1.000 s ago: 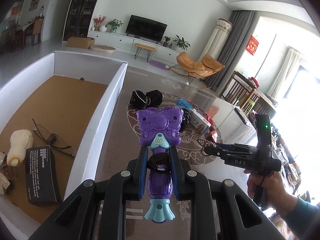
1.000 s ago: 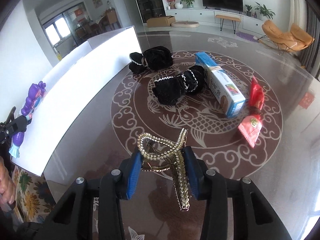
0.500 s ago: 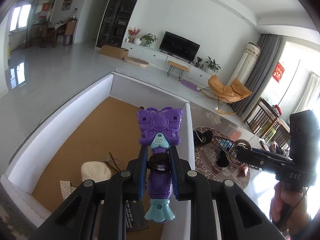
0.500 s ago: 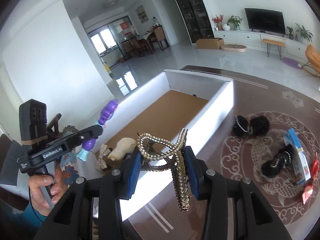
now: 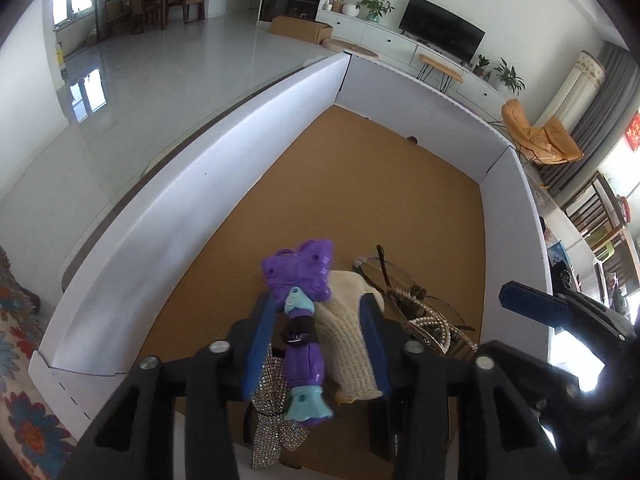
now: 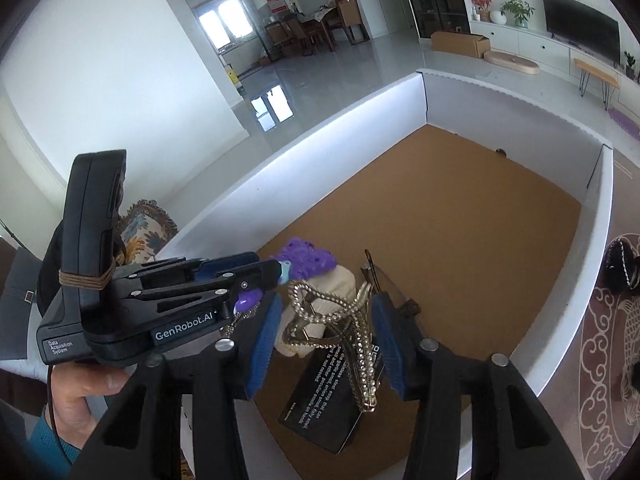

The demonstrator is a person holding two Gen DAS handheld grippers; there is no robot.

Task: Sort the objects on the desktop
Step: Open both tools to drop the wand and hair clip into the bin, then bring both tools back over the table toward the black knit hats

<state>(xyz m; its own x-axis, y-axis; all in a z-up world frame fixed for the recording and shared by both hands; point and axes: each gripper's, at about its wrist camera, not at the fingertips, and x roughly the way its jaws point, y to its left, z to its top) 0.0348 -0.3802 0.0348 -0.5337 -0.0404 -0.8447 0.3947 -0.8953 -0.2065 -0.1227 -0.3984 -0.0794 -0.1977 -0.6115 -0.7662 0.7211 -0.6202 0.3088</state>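
Note:
Both grippers hang over the near end of the white-walled box [image 5: 224, 184] with a brown floor. My left gripper [image 5: 320, 316] is open; the purple butterfly toy [image 5: 300, 320] leans against its left finger, free of the right one. It also shows in the right wrist view [image 6: 308, 260]. My right gripper [image 6: 326, 328] is open; the rhinestone hair claw [image 6: 340, 320] sits loose between its spread fingers, over a black card [image 6: 324, 396]. It also shows in the left wrist view [image 5: 432, 320].
In the box lie a cream knitted item [image 5: 348, 344], eyeglasses [image 5: 392, 276] and a sparkly silver bow [image 5: 272, 420]. Black hair accessories [image 6: 622, 264] lie on the patterned table outside the box's right wall [image 6: 592, 264].
Both grippers moved over the box's near end and lowered. Both jaws opened: the purple toy and the hair claw were clamped before and now sit loose.

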